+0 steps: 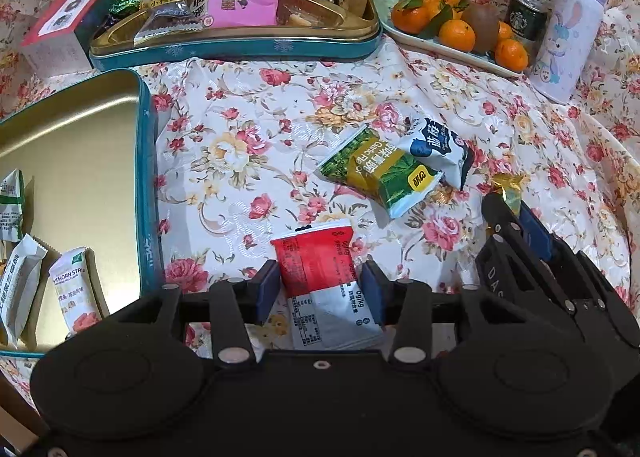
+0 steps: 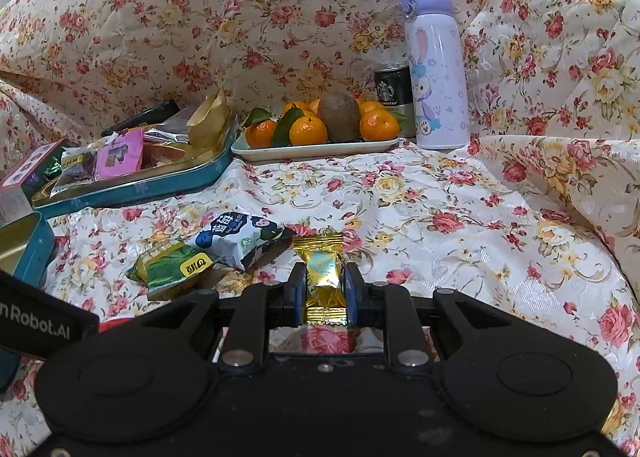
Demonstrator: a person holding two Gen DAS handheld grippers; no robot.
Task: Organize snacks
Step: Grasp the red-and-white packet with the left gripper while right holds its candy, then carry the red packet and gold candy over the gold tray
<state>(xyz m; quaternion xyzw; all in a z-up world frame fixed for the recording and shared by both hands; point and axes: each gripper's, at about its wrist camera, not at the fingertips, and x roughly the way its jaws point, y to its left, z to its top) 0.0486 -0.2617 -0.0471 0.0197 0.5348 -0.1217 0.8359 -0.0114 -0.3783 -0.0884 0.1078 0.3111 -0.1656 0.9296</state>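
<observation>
Home setting. Tabletop draped in a floral cloth (image 2: 420,193), cloth also bunched up behind. At 12 o'clock a plate of tangerines (image 2: 316,143) with a kiwi; at 1 o'clock a kid's bunny-print bottle (image 2: 438,69) and coffee can (image 2: 392,91). At 10 o'clock a snack tin (image 2: 132,187).

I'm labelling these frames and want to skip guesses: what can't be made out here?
- Near gold tin, left wrist view: its left part and some packets are cut off by the frame edge.
- Red-and-white packet, left wrist view: its lower end is hidden behind the left tool.
- Far tin, both views: the heaped wrappers hide what lies beneath.
- Starbucks can, right wrist view: partly behind the purple bottle and fruit.
</observation>
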